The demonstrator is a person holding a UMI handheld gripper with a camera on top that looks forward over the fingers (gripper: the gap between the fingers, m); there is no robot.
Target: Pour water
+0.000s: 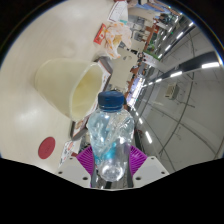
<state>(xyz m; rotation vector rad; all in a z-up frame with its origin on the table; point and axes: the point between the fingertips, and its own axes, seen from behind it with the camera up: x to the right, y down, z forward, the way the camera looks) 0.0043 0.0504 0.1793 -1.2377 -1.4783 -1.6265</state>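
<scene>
A pale surface [40, 40] fills the tilted view, ceiling light strips beyond. The jaws [110, 160] are clamped on a clear, blue-capped water bottle [110, 135]. Just beside the bottle's cap lies a cream cup [68, 88]. No label is readable.

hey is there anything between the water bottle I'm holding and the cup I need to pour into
Nothing visible stands between them. The water bottle is clamped in the gripper, and the cream cup lies just beyond its blue cap, mouth facing the bottle.
</scene>
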